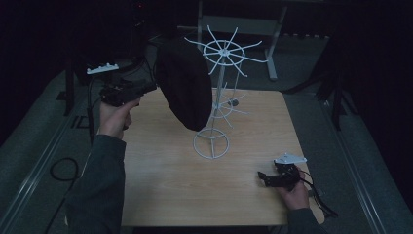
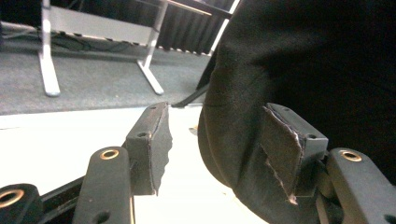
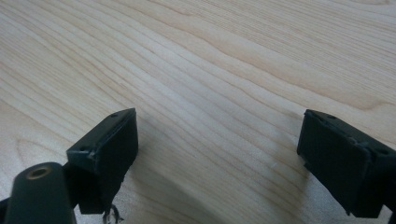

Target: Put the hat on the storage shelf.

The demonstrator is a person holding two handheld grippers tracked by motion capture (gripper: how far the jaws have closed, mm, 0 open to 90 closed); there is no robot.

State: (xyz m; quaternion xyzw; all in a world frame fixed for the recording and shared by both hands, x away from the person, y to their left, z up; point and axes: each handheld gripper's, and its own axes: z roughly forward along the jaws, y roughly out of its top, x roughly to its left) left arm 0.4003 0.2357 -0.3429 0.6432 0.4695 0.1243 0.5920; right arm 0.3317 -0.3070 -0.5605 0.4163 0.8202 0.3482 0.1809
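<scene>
A black hat [image 1: 184,87] is hung on a white wire rack [image 1: 214,144]. The hat is seen high on the rack's left side, just under the top ring of wire arms, and it hangs down toward the round wire foot at the bottom. In the left tool view the hat [image 2: 303,70] is seen very close, as a big dark shape of soft cloth. Its lower edge lies between the two black jaws, nearer the jaw on the right of that view.

The left tool [image 1: 146,88] is held up in the air at the hat's left edge by a hand [image 1: 114,117] in a grey sleeve. Its jaws are spread apart in the left tool view [image 2: 217,144], and the hat's rim is not pinched. Whether the far jaw is touching the cloth cannot be told.

The rack is stood near the middle of a light wooden tabletop [image 1: 160,180]. A grey floor [image 2: 88,88] and white table legs are seen behind it.

The right tool [image 1: 265,178] is rested low near the tabletop's front right corner, well apart from the rack and the hat. It is held by the other hand [image 1: 294,195]. In the right tool view its jaws [image 3: 217,158] are spread wide over bare wood, and nothing is held between them.
</scene>
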